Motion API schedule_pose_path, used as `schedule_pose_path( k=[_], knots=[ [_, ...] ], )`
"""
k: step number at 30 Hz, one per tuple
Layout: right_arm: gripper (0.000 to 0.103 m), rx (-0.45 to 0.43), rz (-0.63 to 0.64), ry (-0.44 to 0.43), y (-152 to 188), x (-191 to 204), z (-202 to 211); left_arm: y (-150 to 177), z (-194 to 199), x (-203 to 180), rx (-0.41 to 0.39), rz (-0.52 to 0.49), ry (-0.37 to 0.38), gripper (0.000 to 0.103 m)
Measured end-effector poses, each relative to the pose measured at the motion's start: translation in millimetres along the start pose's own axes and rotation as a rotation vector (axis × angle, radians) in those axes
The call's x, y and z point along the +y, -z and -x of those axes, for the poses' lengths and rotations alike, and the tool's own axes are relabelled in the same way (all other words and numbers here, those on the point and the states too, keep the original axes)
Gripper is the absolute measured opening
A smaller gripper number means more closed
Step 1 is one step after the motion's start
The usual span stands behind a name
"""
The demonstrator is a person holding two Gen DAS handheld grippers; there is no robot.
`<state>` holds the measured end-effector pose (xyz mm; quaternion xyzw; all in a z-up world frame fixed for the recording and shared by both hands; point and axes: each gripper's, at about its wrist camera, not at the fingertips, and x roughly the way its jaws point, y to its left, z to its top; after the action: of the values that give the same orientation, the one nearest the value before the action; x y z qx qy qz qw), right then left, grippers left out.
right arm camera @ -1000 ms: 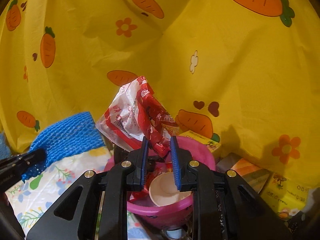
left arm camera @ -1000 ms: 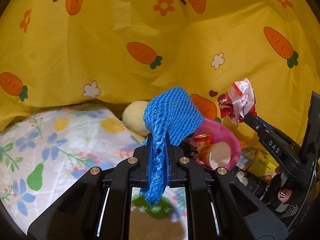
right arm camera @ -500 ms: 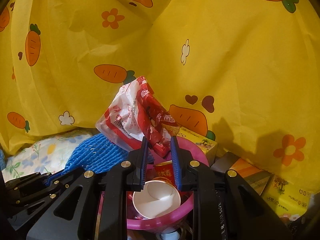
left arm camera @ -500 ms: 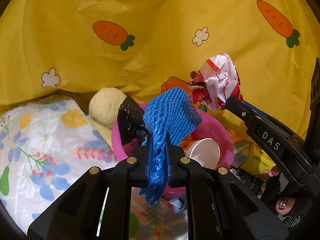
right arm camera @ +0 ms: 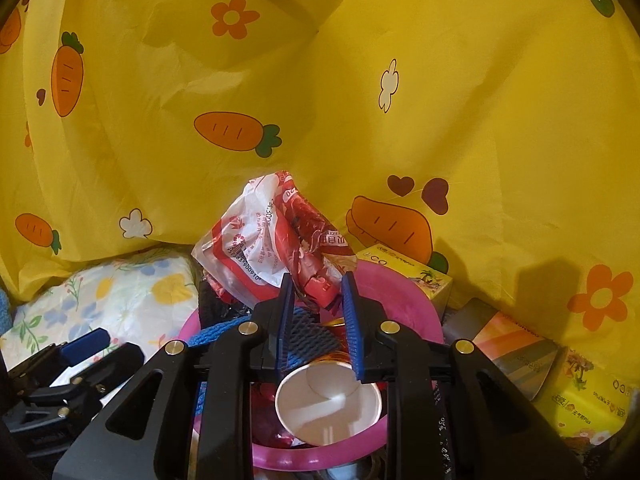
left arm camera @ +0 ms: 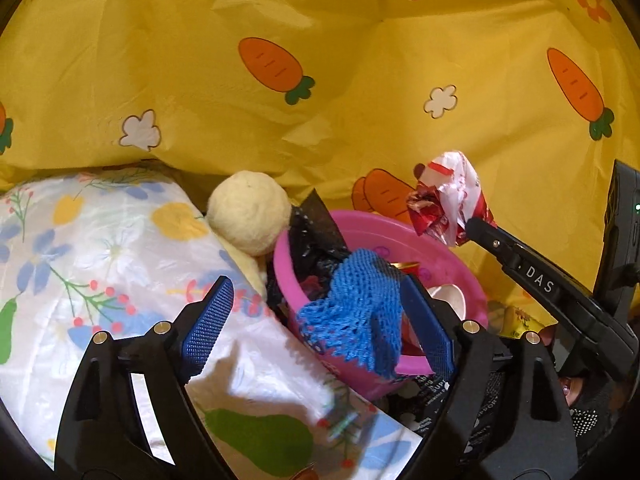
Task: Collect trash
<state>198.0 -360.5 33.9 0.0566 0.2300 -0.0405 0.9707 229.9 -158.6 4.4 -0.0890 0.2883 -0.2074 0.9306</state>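
Blue mesh net (left arm camera: 356, 316) draped over pink bin (left arm camera: 436, 248) rim, long axis downward; left hand-held gripper (left arm camera: 320, 320) opening, right hand-held gripper (right arm camera: 316, 296) clamps wrapper (right arm camera: 272, 248)

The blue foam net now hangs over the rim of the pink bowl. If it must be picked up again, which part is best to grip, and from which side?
Probably the bunched part of the blue foam net that drapes over the near rim of the pink bowl. Come from above on the near side: there the mesh stands clear of the paper cup and black bag.
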Motion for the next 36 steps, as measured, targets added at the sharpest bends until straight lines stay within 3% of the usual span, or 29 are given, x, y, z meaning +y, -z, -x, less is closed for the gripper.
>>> schedule_pose_path(
  k=[2, 5, 10, 15, 19, 25, 36],
  knots=[
    [0.028, 0.004, 0.002, 0.003, -0.4, 0.6, -2.8, -0.5, 10.1, 4.6, -0.027, 0.005, -0.030, 0.087],
    [0.057, -0.008, 0.009, 0.021, 0.2, 2.2, -3.7, 0.4, 26.4, 7.6, -0.077, -0.010, -0.105, 0.094],
    [0.059, -0.028, 0.008, 0.026, 1.5, 2.9, 5.5, 0.5, 48.1, 13.1, -0.132, -0.033, -0.232, 0.097],
    [0.086, -0.093, 0.044, 0.049, 9.9, 15.7, 32.8, 5.2, 72.6, 25.3, -0.157, -0.018, -0.313, 0.097],
    [0.097, -0.128, 0.066, 0.049, 21.7, 32.5, 57.1, 15.5, 97.1, 37.1, -0.182, 0.000, -0.347, 0.097],
    [0.098, -0.169, 0.103, 0.046, 43.5, 63.0, 91.5, 35.0, 131.6, 49.1, -0.180, -0.004, -0.429, 0.097],
    [0.098, -0.181, 0.123, -0.030, 79.0, 105.9, 144.1, 78.5, 196.3, 67.5, -0.194, 0.006, -0.497, 0.097]
  ],
)
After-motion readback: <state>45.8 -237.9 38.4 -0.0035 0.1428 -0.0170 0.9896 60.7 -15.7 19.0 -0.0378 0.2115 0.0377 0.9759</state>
